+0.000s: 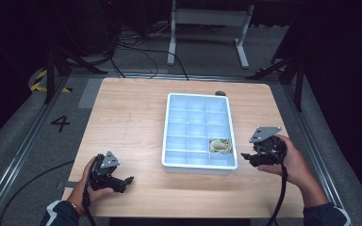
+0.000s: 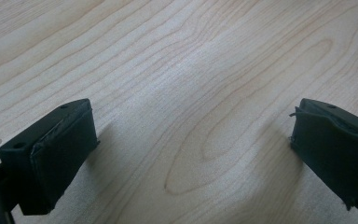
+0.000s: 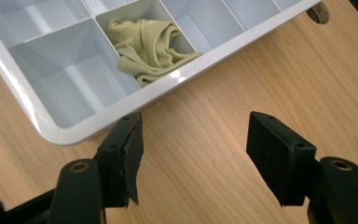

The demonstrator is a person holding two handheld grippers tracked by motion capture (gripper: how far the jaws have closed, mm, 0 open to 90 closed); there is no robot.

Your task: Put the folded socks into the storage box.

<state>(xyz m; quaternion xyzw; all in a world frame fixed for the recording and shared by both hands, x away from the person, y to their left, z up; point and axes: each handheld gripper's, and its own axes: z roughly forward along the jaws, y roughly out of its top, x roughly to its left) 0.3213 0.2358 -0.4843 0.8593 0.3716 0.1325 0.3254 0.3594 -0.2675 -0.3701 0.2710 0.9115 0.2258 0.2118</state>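
Spanning the scene, one pale wood-grain table (image 1: 132, 122). On it, one white plastic tray with grid compartments (image 1: 168, 132), glossy, rounded corners. One crumpled yellow-green cloth (image 3: 144, 44) sits in its right column, second cell from the near edge. One dark round spot beyond the tray's far edge, unclear. Two grippers: left gripper (image 2: 191, 154) near-left, jaws apart, empty; right gripper (image 3: 193, 154) just right of tray, jaws apart, empty.

We see a dim, dark-edged room around a brightly lit table (image 1: 132, 117), soft glare on the white tray (image 1: 169, 141), mild blur, short soft jaw shadows.
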